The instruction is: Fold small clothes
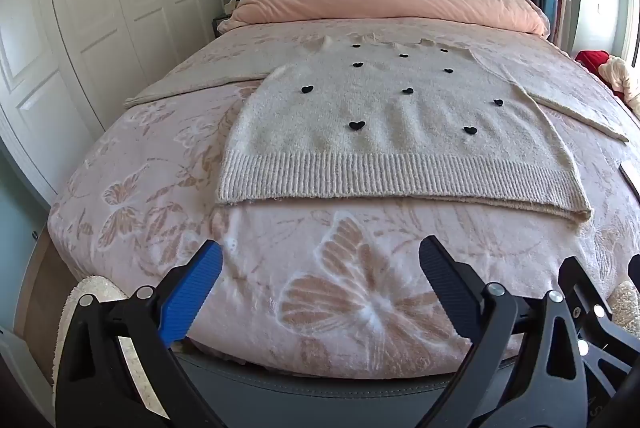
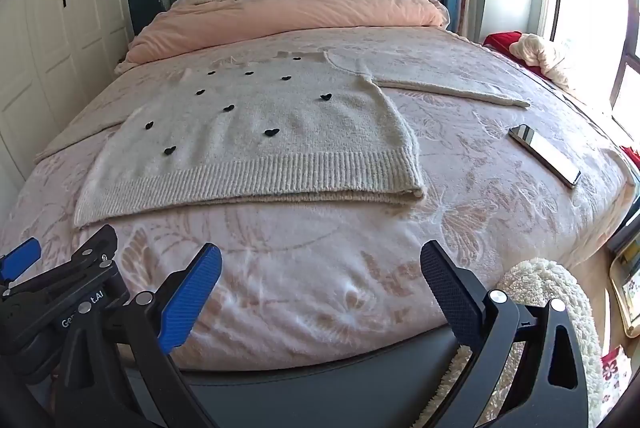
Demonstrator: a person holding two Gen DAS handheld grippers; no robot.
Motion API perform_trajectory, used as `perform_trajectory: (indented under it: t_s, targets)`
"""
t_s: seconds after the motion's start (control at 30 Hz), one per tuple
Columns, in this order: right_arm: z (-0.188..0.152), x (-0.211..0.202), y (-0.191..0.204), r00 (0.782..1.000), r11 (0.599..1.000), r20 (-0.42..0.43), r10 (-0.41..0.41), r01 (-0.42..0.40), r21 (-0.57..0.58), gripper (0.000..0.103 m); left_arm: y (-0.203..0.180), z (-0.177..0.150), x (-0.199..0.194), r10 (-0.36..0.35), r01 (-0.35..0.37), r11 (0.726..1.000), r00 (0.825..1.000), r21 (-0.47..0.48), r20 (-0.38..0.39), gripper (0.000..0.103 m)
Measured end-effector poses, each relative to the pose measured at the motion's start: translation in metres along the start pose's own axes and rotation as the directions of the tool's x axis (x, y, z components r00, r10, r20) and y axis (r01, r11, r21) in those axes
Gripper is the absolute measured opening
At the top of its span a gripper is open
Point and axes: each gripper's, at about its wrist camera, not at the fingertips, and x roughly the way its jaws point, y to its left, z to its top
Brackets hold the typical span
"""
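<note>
Sweater (image 2: 256, 136) flat on bed (image 2: 320, 288), phone (image 2: 546, 154) beside it, both grippers wide open, empty

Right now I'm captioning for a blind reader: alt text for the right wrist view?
A cream sweater with black hearts lies flat on a pink bed, sleeves spread. The open right gripper hovers at the bed's foot, holding nothing; a phone lies right of the sweater.

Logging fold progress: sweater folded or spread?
Spread: the sweater lies flat on the bed, both sleeves out, hem unfolded.
</note>
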Motion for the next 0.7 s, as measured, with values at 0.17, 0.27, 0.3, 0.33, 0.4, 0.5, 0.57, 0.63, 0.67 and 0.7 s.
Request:
perform_trajectory:
  t_s: [0.17,0.27,0.3,0.33,0.4,0.5,0.57,0.63,0.67,0.7]
  targets:
    - [0.0006,-0.0017,-0.0007,1.000,1.000,0.015,0.001,-0.001,0.002,0.098,-0.0009,0.0006,0.0012,0.004,-0.004,1.000,1.000,-0.002,0.009,0.096]
    - [0.0006,-0.0027,-0.0010,1.000,1.000,0.016,-0.004,0.004,-0.005,0.098,-0.0018,0.0069,-0.0016,0.005,-0.005,1.000,1.000,-0.001,0.007,0.096]
    - [0.0005,-0.0031,-0.0011,1.000,1.000,0.016,-0.004,0.005,-0.007,0.098,-0.0022,0.0051,-0.0021,0.007,-0.007,1.000,1.000,0.001,0.013,0.096]
    - [-0.0007,-0.0031,-0.0017,1.000,1.000,0.016,-0.004,0.004,-0.009,0.098,-0.0026,0.0036,-0.0028,0.009,-0.009,1.000,1.000,0.003,0.018,0.096]
    - [-0.0034,-0.0030,-0.0027,1.000,1.000,0.015,-0.005,0.005,-0.014,0.098,-0.0018,0.0035,-0.0031,0.010,-0.010,1.000,1.000,0.004,0.017,0.096]
    - [-0.0021,-0.0011,-0.0016,1.000,1.000,0.015,0.002,-0.002,0.005,0.098,-0.0028,0.0052,-0.0035,0.015,-0.015,1.000,1.000,0.007,0.012,0.096]
    - [0.0002,-0.0029,0.0014,1.000,1.000,0.014,0.002,-0.002,0.003,0.098,-0.0009,0.0038,-0.0019,0.016,-0.016,1.000,1.000,0.004,0.009,0.096]
    - [0.0003,-0.0034,0.0005,1.000,1.000,0.010,0.005,-0.005,0.007,0.098,0.0018,0.0006,-0.0051,0.016,-0.016,1.000,1.000,0.004,0.016,0.096]
    - [0.0007,-0.0032,0.0001,1.000,1.000,0.008,0.006,-0.006,0.008,0.098,0.0020,0.0007,-0.0053,0.018,-0.018,1.000,1.000,0.005,0.016,0.096]
    - [0.0014,-0.0039,-0.0003,1.000,1.000,0.007,0.007,-0.007,0.009,0.098,0.0019,0.0002,-0.0053,0.019,-0.019,1.000,1.000,0.005,0.018,0.096]
